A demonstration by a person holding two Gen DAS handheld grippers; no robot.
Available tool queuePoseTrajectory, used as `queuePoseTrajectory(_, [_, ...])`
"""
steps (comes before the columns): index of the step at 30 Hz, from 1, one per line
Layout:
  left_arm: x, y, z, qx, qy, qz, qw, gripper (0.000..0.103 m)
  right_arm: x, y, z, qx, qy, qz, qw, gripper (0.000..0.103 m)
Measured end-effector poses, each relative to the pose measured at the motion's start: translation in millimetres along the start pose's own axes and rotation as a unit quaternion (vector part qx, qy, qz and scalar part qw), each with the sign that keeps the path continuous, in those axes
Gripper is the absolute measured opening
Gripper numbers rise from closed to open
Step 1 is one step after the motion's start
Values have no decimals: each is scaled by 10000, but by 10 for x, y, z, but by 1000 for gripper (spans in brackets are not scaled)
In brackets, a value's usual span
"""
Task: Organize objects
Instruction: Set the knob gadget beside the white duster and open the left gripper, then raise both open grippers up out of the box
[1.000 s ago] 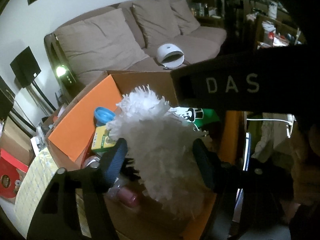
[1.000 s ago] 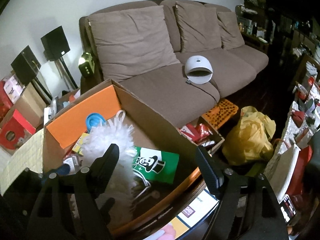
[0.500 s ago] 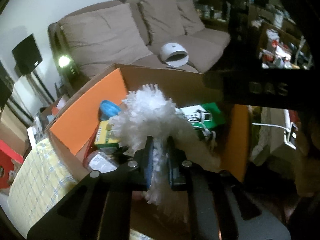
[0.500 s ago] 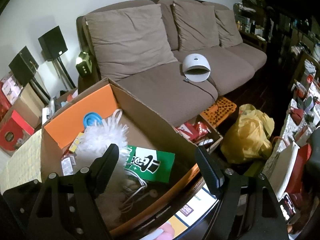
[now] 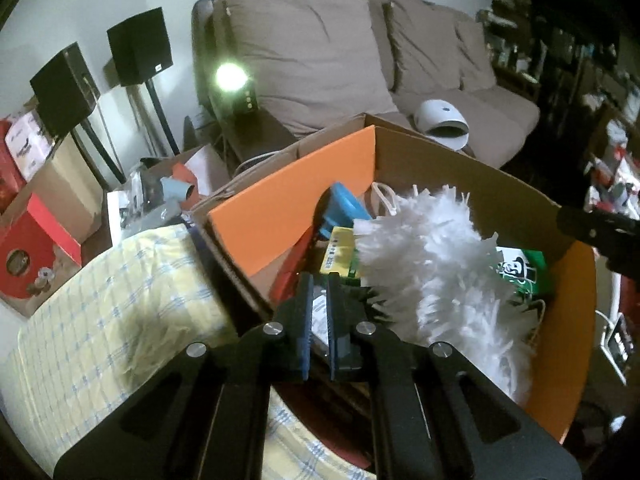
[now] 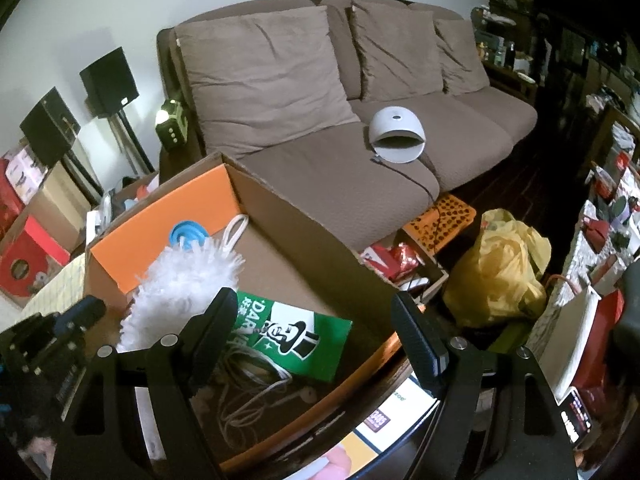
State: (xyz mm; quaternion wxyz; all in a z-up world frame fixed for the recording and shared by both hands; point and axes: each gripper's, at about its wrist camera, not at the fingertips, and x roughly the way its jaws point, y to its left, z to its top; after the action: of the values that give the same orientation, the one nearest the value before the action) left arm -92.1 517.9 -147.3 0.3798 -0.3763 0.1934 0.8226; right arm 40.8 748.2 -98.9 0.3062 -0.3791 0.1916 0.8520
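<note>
A fluffy white duster head (image 5: pixel 436 264) lies inside the open cardboard box with orange inner flaps (image 5: pixel 296 200), beside the left claw (image 5: pixel 320 320), pressed together and empty, while the right claw (image 6: pixel 316 340) hovers spread; tangled white cords (image 6: pixel 256 384) could likely snag on a careless reach.

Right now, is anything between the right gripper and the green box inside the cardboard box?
Nothing visible blocks it. The right gripper hangs open just above the green box, whose top lies bare in the cardboard box; the white duster lies beside it.
</note>
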Motion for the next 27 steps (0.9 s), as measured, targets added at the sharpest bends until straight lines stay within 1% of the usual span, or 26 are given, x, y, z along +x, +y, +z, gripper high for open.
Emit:
queuePoseTrajectory(4, [-65,31,-39,-15,-89,-28,10000,6,41,104,-19,-156,61,76,9998,80])
queuePoseTrajectory(7, [-101,1,-44,1,-115,-24,9999,8,110,248,-64,-361,200,115,9991,80])
queuePoseTrajectory(10, [-142,13,-34,-28,-171,-12,9998,14,183,421,-129,-612,330,213,9974,80])
queuePoseTrajectory(12, [-173,15,-31,-41,-196,-1,9998,20,228,533,-175,-775,395,308,9957,81])
queuePoseTrajectory(14, [-197,13,-40,27,-178,10,9998,27,320,614,-228,-886,521,521,9933,83])
queuePoseTrajectory(15, [-203,11,-49,93,-159,35,9998,27,393,654,-262,-922,655,603,9917,83])
queuePoseTrajectory(16, [-219,2,-60,154,-176,89,9997,27,452,690,-292,-958,765,585,9907,83])
queuePoseTrajectory(18, [-273,1,-96,157,-249,189,9994,27,477,752,-325,-1098,749,439,9902,83])
queuePoseTrajectory(20, [-303,57,-124,53,-206,140,9997,28,450,776,-327,-1081,724,501,9902,83])
queuePoseTrajectory(23, [-392,133,-148,-147,-244,129,9995,35,396,762,-304,-1074,676,468,9908,83])
queuePoseTrajectory(25, [-474,179,-167,-255,-292,115,9992,37,339,727,-280,-1021,622,456,9918,83])
queuePoseTrajectory(27, [-571,222,-181,-304,-330,84,9990,40,253,684,-240,-934,531,482,9930,85])
